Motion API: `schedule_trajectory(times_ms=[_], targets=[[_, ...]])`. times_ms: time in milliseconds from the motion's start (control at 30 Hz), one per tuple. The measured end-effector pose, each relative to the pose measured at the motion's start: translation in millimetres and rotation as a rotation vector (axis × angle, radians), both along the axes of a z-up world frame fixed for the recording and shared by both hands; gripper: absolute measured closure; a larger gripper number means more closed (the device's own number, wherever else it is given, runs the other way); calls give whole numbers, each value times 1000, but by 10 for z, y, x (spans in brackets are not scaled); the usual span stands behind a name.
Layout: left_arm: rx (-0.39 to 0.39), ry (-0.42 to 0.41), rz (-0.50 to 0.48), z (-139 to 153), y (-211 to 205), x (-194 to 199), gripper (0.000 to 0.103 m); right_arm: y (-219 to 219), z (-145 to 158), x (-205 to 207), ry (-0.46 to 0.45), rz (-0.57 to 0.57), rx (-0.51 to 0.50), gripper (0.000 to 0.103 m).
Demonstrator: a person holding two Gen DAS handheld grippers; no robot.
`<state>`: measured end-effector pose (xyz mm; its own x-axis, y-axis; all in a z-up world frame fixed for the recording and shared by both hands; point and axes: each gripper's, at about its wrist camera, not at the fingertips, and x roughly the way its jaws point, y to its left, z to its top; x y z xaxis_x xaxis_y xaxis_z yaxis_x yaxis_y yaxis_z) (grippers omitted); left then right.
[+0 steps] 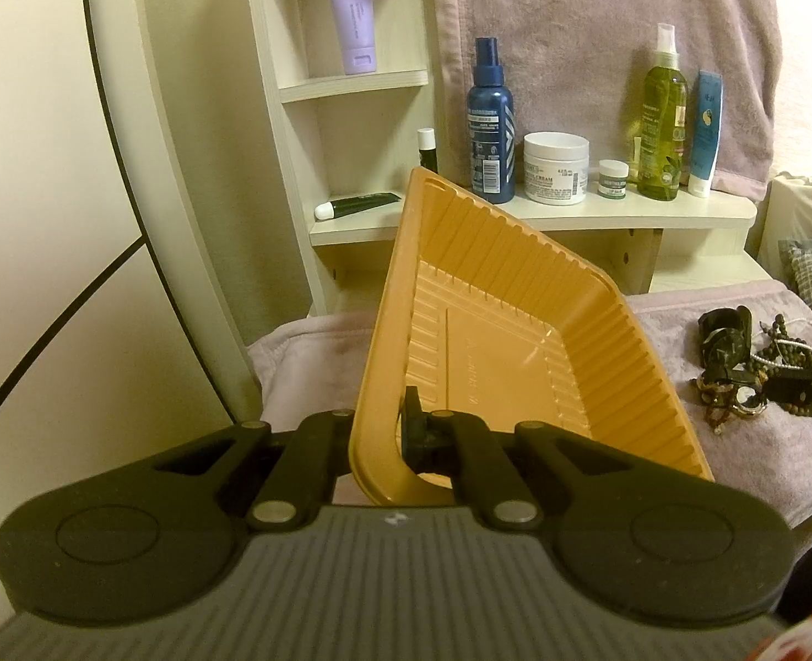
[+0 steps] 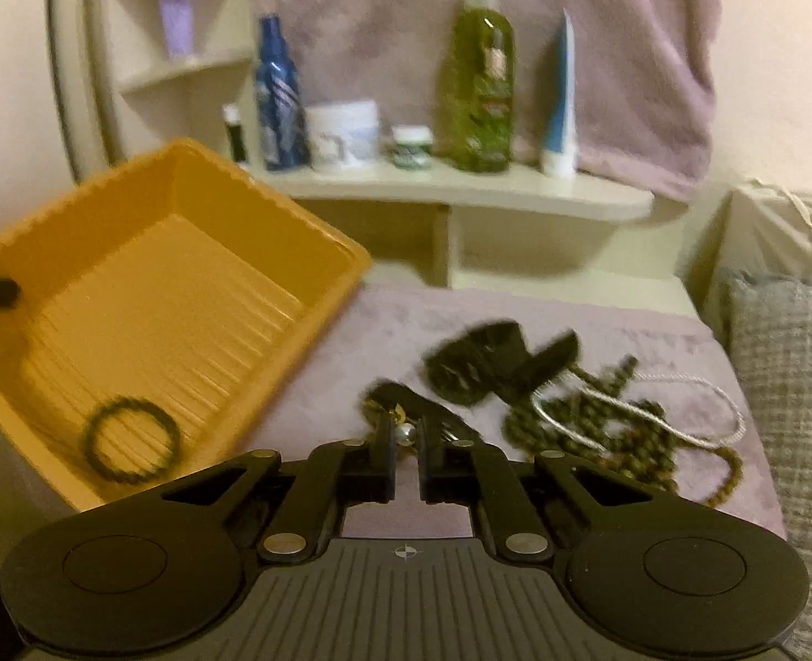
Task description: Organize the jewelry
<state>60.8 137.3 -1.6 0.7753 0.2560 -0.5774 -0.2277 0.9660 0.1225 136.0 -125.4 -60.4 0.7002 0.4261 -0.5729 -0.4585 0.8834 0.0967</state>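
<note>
Pink towel-covered table (image 2: 406,325): left hand-held gripper (image 1: 381,429) clamps the tilted orange tray's (image 1: 494,297) rim; right hand-held gripper (image 2: 406,457), beside the tray, pinches a pearl trinket (image 2: 404,434) from the jewelry pile (image 2: 588,413).

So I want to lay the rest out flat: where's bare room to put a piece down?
The tray floor is bare apart from one bead bracelet in its near corner. The towel is free between the tray's right wall and the jewelry pile, and behind the pile up to the shelf. The pile itself and the bottle-lined shelf are crowded.
</note>
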Motion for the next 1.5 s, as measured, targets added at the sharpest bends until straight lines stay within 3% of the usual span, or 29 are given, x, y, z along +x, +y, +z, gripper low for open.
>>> schedule_trajectory(times_ms=[133, 433, 467, 533, 567, 967, 1267, 1400, 1500], targets=[[2, -2, 0, 1, 0, -1, 99, 117, 175, -88, 8, 112, 115, 96], [3, -8, -3, 11, -11, 1, 99, 519, 150, -230, 38, 325, 161, 94], [1, -8, -2, 11, -9, 1, 99, 515, 140, -220, 52, 332, 179, 91], [-1, -8, -2, 9, -5, -6, 99, 455, 135, -219, 50, 290, 196, 58], [-2, -8, -2, 8, -2, -7, 99, 406, 136, -211, 45, 263, 201, 55], [-3, -15, -4, 34, -10, -20, 99, -209, -53, -9, 49, -45, 64, 55], [2, -11, -2, 35, -18, -17, 99, -247, -164, 145, 24, -43, -47, 55], [5, -8, -2, 34, -18, -17, 99, -251, -189, 203, 28, -35, -49, 56], [4, -8, -1, 32, -17, -13, 99, -183, -172, 189, 40, 18, -20, 69]])
